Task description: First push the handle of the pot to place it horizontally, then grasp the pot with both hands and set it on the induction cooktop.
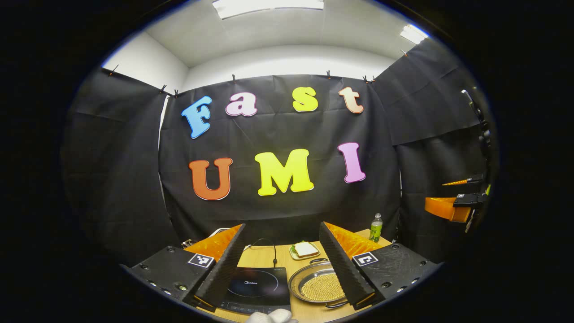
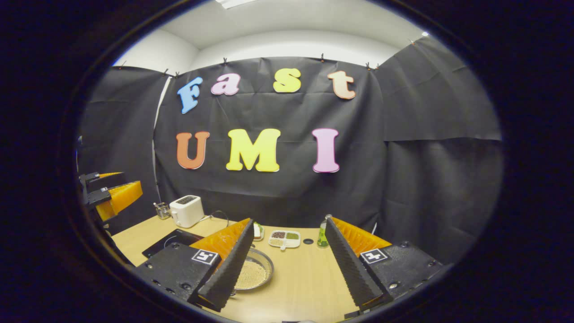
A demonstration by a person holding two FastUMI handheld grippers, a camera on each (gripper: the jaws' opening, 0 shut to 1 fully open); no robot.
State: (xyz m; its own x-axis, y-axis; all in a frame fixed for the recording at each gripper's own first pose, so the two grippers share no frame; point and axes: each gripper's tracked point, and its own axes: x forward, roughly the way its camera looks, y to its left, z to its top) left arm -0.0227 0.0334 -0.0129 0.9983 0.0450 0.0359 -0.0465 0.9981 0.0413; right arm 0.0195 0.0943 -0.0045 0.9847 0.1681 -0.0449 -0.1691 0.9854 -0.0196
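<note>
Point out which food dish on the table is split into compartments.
The white tray near the green bottle; the small plate behind the pot just holds a sandwich.

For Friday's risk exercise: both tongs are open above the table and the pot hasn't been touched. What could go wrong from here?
1. The pot holds small yellow grains; a hard push on its handle or a tilted lift could spill them.
2. The plate with bread lies just behind the pot, so a sliding pot might knock it.
3. The green bottle stands near the right tongs; a wide swing could tip it.
</note>
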